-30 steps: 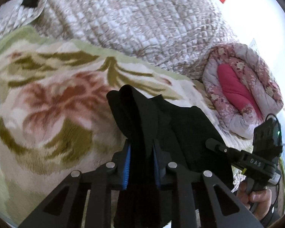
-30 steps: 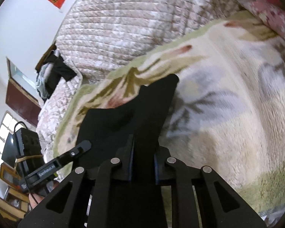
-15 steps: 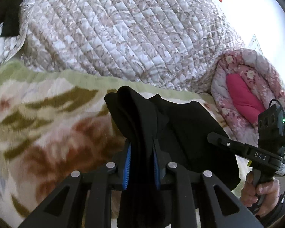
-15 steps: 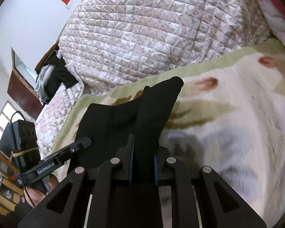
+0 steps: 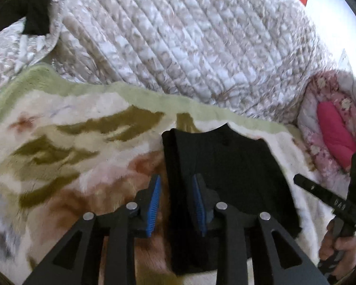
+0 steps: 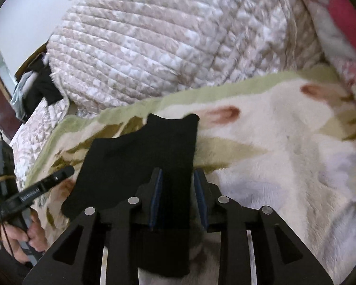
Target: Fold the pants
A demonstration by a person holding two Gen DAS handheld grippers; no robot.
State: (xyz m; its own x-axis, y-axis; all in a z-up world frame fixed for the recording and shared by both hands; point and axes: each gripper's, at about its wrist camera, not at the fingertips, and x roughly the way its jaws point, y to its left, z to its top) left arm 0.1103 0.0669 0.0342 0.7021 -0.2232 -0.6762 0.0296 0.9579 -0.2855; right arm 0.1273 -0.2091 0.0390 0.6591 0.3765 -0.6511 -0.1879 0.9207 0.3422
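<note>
two handheld grippers hang over one pair of black fabric pants (image 5: 227, 178), which lies folded into a flat, roughly square stack on a fluffy cream blanket with olive and rust flower shapes and a pale green border (image 5: 66, 147). the left gripper (image 5: 176, 201) has its blue-padded fingers (image 5: 154, 199) spread apart, straddling the left edge of the pants without pinching the cloth. the right gripper (image 6: 178, 197) likewise has its fingers parted, with the right edge strip of the pants running between the pads and loose of them. in the left wrist view the right gripper shows at the far right edge, held by a bare hand (image 5: 337, 247); in the right wrist view the left gripper shows at the left, gripped by the other hand (image 6: 23, 239). behind the blanket rises a bulky quilted beige and white floral comforter (image 5: 189, 40). a pink flowered quilt rolled around a magenta lining (image 5: 332, 128) sits beside it.
</note>
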